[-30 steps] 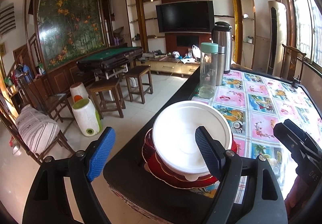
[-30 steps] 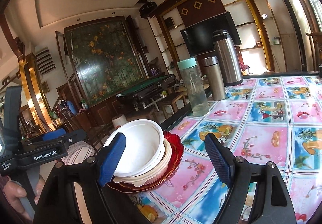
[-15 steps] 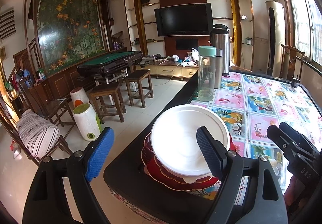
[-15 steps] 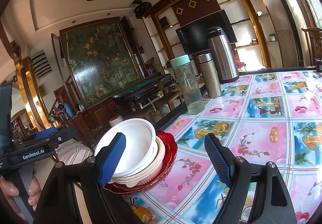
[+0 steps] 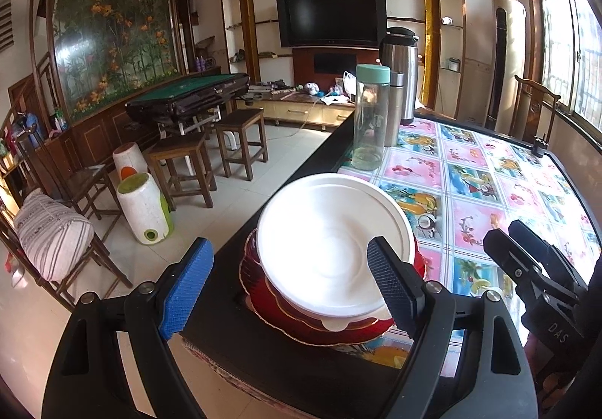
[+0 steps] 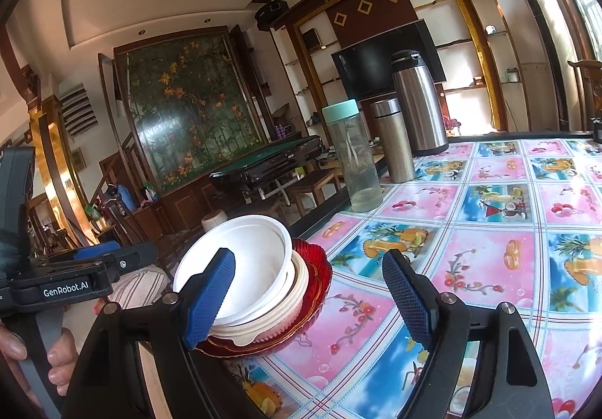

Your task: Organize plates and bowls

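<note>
Fruit-print oilcloth covers the table, where white bowls sit stacked on red plates at the near corner. Both the left gripper and the right gripper gape wide and empty, the stack just ahead between their fingers.

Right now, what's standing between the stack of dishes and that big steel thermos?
A clear bottle with a mint lid, then a small steel flask, before the thermos. The right wrist view shows it best, beyond the dishes.
</note>
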Available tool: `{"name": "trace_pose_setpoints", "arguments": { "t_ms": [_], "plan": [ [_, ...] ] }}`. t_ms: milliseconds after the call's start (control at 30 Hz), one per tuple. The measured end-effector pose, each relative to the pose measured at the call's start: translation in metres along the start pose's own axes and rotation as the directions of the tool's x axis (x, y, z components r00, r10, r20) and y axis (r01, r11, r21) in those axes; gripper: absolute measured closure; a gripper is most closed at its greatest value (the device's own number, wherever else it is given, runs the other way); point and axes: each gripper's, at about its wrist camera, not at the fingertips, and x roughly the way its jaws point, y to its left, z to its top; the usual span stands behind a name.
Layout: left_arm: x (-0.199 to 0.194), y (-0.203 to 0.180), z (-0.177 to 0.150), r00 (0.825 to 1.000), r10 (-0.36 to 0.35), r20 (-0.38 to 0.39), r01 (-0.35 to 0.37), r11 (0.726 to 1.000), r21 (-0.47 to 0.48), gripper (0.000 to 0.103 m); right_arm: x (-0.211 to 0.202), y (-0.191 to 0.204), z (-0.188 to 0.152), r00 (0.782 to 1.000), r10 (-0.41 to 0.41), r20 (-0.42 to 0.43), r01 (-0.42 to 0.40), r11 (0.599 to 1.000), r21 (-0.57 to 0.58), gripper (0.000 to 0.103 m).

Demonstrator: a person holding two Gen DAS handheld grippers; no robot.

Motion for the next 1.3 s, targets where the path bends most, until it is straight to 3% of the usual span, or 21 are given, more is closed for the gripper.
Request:
{"name": "trace_pose_setpoints", "arguments": {
  "t_ms": [233, 500, 667, 800, 1300],
  "plan": [
    [0.002, 0.005, -0.002, 1.000, 0.007, -0.007, -0.008, 0.999, -0.034, 0.018, -0.001, 0.002, 0.004, 1.000, 0.018, 0.010, -0.018, 0.999, 0.028, 0.020],
    [-0.002, 0.016, -0.003, 1.000, 0.015, 0.014, -0.014, 0.997, -0.081, 0.018, 0.004, 0.031, 0.011, 1.000, 0.000, 0.021, 0.000, 1.000, -0.005, 0.020],
    [0.001, 0.024, -0.003, 1.000, 0.024, 0.007, -0.024, 0.994, -0.105, 0.018, 0.013, 0.039, 0.017, 0.999, -0.042, -0.005, 0.042, 0.999, 0.012, 0.020],
    [0.002, 0.032, -0.006, 0.999, 0.036, -0.001, -0.036, 0.990, -0.137, 0.018, 0.019, 0.038, 0.020, 0.999, -0.029, -0.029, 0.031, 0.998, 0.053, 0.020],
    [0.003, 0.046, -0.011, 0.999, 0.055, -0.001, -0.054, 0.984, -0.168, 0.018, 0.027, 0.066, 0.013, 0.998, -0.018, -0.059, 0.017, 1.000, -0.011, 0.020]
  ]
}}
